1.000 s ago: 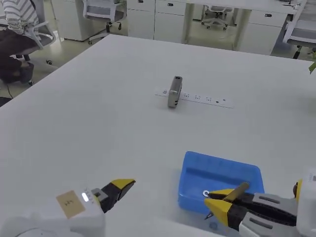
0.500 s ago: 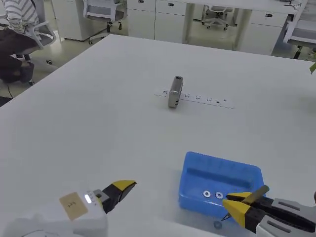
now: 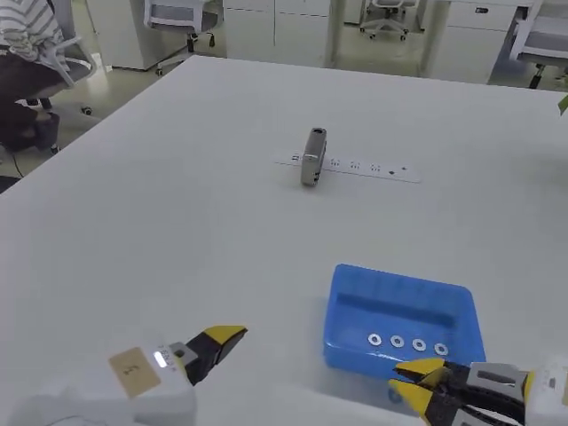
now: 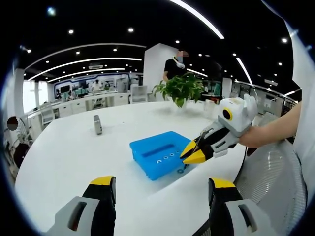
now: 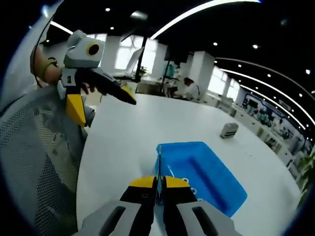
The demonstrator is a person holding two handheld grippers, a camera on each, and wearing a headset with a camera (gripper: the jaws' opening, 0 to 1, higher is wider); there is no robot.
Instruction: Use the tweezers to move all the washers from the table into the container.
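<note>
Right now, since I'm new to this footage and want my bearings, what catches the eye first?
The blue container on the white table, with four washers in a row inside. Beside it, the right gripper clamps tweezers; the left gripper hangs open.

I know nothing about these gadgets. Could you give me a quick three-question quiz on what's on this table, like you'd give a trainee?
1. How many washers lie in the blue container? A) two B) four C) six
2. True or false: the left claw is wide open.
3. Fill in: the right claw is shut on the ____.
Key: 1 B; 2 true; 3 tweezers.
</note>
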